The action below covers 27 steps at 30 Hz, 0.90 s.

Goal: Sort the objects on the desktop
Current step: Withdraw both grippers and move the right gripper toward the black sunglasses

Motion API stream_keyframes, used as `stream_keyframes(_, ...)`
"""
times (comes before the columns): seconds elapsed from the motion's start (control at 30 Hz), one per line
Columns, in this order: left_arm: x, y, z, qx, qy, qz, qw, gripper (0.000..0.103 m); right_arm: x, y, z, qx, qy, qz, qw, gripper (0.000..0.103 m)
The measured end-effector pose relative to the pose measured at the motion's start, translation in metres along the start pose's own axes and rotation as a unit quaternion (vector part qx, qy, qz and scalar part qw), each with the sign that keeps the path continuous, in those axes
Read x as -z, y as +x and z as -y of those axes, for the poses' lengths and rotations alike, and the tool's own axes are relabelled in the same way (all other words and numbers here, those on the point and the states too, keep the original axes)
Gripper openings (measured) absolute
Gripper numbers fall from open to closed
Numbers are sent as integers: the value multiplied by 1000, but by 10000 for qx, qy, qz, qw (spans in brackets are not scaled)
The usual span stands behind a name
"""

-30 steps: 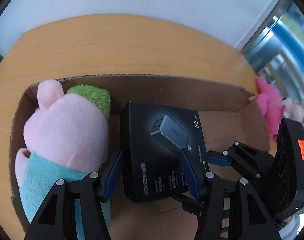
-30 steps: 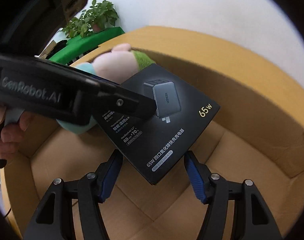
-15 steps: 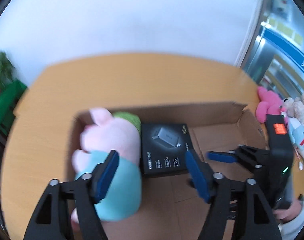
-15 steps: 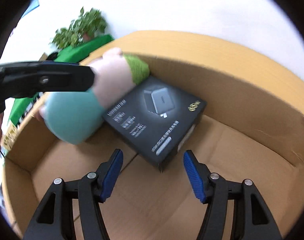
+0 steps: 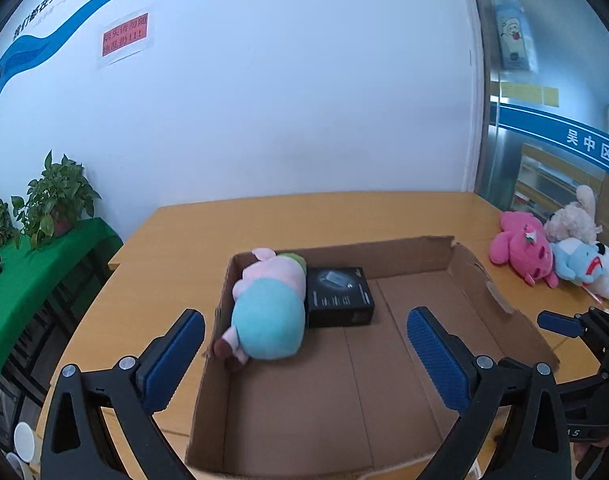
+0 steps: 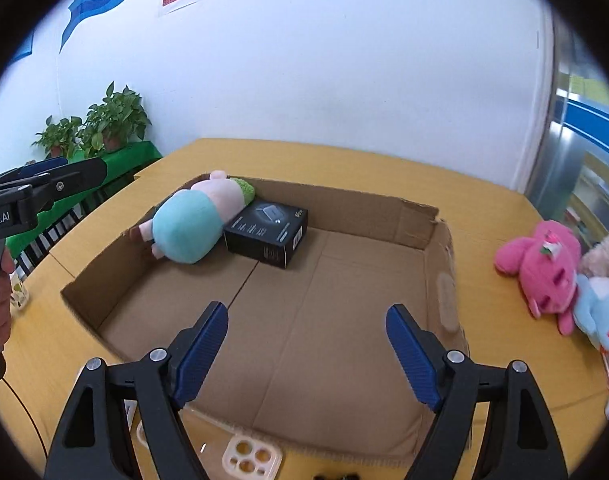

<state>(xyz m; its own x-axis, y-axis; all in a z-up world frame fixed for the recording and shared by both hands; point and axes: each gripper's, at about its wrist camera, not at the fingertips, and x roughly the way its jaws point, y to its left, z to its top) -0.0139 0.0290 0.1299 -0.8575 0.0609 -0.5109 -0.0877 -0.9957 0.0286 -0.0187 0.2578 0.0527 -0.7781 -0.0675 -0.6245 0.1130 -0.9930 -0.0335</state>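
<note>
Left wrist view: we catalogued cardboard box (image 5: pixel 476 268), pig plush (image 5: pixel 270 312) and charger box (image 5: pixel 338 294) inside.
Left gripper (image 5: pixel 304 344) and right gripper (image 6: pixel 306 346) jaws were opening, empty; pink plush (image 6: pixel 544 268) we judged light, squashy; best pinched mid-body.

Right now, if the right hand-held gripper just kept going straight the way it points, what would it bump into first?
Most likely the bare floor of the cardboard box. The right hand-held gripper, its jaws opening and empty, points down into the box, clear of the black carton and pig plush. Depth is uncertain.
</note>
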Motion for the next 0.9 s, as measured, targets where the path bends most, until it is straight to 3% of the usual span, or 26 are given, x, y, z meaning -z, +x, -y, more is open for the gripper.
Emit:
stream_keyframes(0.4,30,-26,17,488,-193,-237,9983,102,24,-39,-21,251,-104,289,9992,82)
stream_keyframes(0.5,35,-26,18,464,-253,-312,9981,102,28,-43,-23,308,-163,341,9988,82)
stream_keyframes(0.7,45,-22,24,494,-307,-451,9973,102,32,-42,-21,175,-167,366,9990,82)
stream_keyframes(0.9,59,-15,27,706,-487,-729,9936,102,52,-47,-3,-339,-228,369,9985,82)
